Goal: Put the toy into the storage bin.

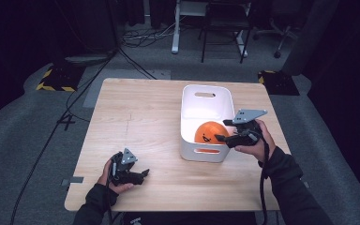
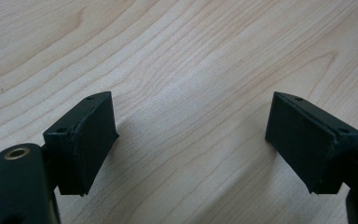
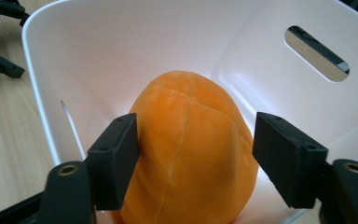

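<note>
The table (image 1: 136, 122) bears a white bin (image 1: 187, 117) at its right; an orange plush (image 3: 191, 149) lies inside, between the right claw's (image 3: 196, 158) parted jaws, which stand off it ungripping; the left claw (image 2: 191, 140) gapes over bare wood, well apart

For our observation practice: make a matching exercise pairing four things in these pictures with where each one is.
Things:
1. orange plush ball
2. white bin
3. left tool
4. right tool

Places:
A. at the table's near left, jaws apart over bare wood
B. inside the bin
C. on the table's right half
D. at the bin's near right corner, jaws open around the ball

Pairs: 1-B, 2-C, 3-A, 4-D
</note>
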Demonstrator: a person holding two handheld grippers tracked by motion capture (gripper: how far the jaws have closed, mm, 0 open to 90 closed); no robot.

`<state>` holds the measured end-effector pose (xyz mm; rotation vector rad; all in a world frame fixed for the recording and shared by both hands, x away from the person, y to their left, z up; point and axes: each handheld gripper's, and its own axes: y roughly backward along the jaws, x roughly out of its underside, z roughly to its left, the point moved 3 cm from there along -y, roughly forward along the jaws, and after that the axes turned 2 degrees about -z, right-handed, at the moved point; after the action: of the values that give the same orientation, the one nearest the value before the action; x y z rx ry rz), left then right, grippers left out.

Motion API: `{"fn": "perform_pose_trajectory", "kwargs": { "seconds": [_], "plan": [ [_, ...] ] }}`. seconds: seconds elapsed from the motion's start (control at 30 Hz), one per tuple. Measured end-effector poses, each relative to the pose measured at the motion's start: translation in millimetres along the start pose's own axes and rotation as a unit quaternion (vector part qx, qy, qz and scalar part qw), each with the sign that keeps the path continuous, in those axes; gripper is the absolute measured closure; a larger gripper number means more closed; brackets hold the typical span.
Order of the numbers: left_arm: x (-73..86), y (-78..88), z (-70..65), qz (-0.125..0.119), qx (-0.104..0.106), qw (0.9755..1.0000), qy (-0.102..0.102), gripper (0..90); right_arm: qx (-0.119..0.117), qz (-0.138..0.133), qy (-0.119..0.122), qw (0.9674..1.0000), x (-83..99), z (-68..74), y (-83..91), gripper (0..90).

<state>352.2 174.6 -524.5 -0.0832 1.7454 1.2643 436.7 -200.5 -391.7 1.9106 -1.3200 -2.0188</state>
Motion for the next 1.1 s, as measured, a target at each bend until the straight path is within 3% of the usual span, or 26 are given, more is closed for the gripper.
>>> {"fn": "perform_pose_trajectory", "kwargs": {
  "seconds": [0.27,0.47,0.6,1.1],
  "plan": [
    [0.0,0.0,0.1,0.0,0.0,1.0,-0.001,16.3,0.019,-0.015,0.0,0.9997,-1.2,-0.8,2.4,24.8],
    [0.0,0.1,0.1,0.0,0.0,1.0,-0.001,16.3,0.029,-0.032,0.003,0.9991,-4.0,0.2,8.1,25.9],
    [0.0,0.0,0.1,0.0,0.0,1.0,-0.001,16.3,0.045,-0.033,0.005,0.9984,-5.2,-0.7,10.9,26.1],
    [0.0,0.0,-0.1,0.0,0.0,1.0,0.001,16.3,0.067,-0.047,0.003,0.9967,-6.9,-6.0,25.6,26.2]
  ]
}}
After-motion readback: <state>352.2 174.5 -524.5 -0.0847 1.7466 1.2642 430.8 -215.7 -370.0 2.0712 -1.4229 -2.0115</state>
